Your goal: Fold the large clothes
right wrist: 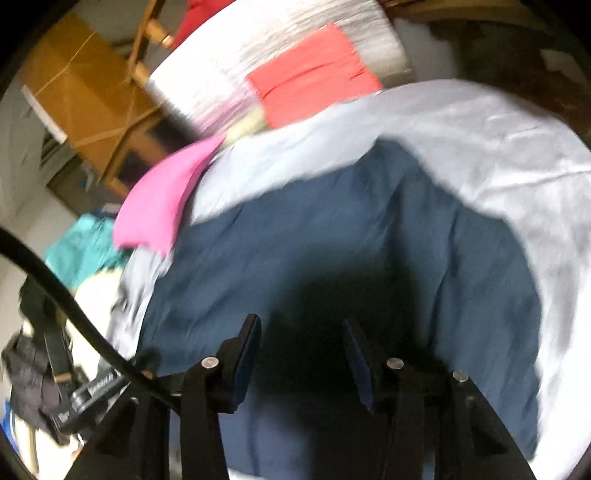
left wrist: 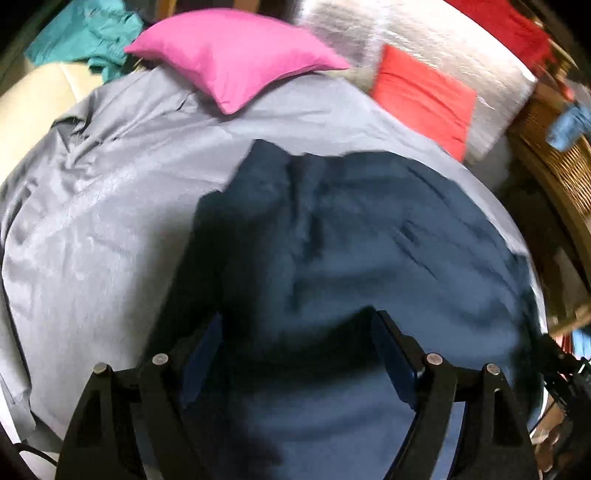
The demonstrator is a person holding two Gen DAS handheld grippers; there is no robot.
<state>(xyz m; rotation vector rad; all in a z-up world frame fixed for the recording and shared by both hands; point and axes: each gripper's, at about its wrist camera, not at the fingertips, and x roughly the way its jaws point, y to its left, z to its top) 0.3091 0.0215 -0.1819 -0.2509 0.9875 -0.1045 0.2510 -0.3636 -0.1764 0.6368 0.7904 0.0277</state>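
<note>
A large dark blue garment (left wrist: 369,240) lies spread on a grey bed sheet (left wrist: 110,203), with creases running along its middle. My left gripper (left wrist: 299,350) hovers over the garment's near part, its jaws wide apart and no cloth between the pads. In the right wrist view the same blue garment (right wrist: 332,229) fills the middle of the sheet (right wrist: 498,140). My right gripper (right wrist: 303,354) hangs above it, jaws partly apart, and only shadowed cloth shows below the gap. Both views are blurred by motion.
A pink pillow (left wrist: 236,59) and a coral cushion (left wrist: 424,96) lie at the bed's far end against a white fluffy blanket (left wrist: 424,33). Teal cloth (left wrist: 88,33) is heaped at far left. A wicker basket (left wrist: 561,166) stands to the right. A black cable (right wrist: 55,288) crosses the right view's lower left.
</note>
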